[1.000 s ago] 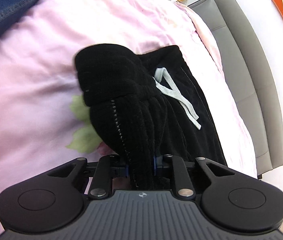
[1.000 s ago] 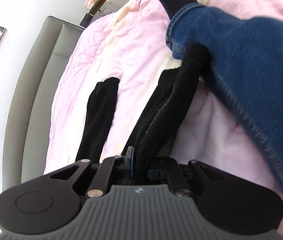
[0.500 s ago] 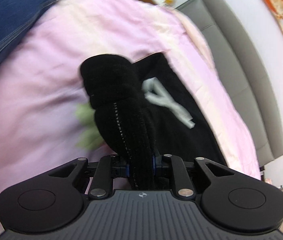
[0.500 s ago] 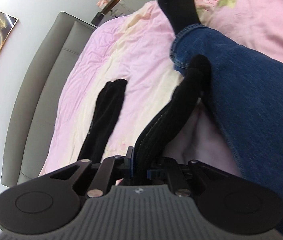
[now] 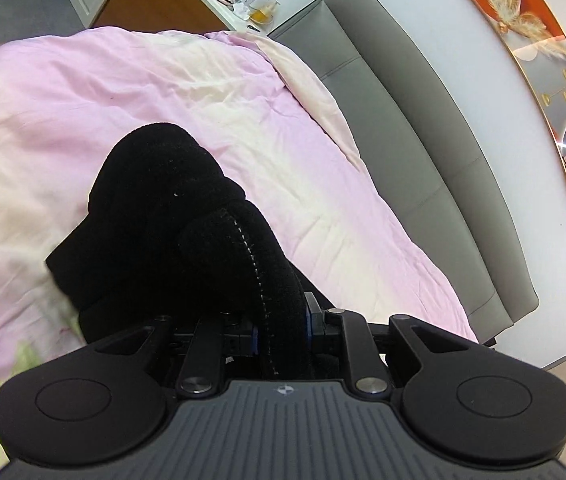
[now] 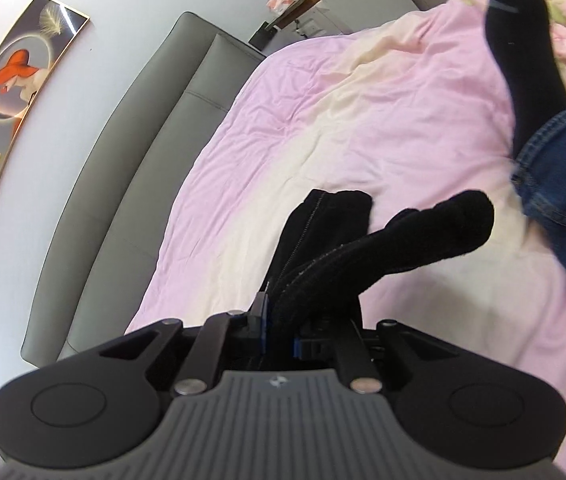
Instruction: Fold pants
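Left gripper (image 5: 281, 334) clamped narrow on a thick roll of the black pants (image 5: 171, 216), fingertips buried in the cloth and hidden by it. Pants bunched high in front of that camera, hem stitching running down into the jaws; lower part cut off behind the gripper body, left edge blurred. Waistband and drawstring not to be made out. Beyond the bundle, the pink duvet (image 5: 131, 80) across the bed, its far edge against the grey headboard (image 5: 423, 128), with a framed picture (image 5: 543, 80) on the wall past it.

Right gripper (image 6: 279, 328) pinched shut on a fold of the same pants (image 6: 363, 256), only the blue pad edges showing beside the cloth. One pant leg raised off the duvet (image 6: 323, 120) and angled toward the right, its end soft with blur; another dark length behind it, near the headboard-side edge of the bed. Person's leg in jeans (image 6: 563, 200) and a black sock (image 6: 523, 40) lying on the duvet at the right, cut off by the frame.
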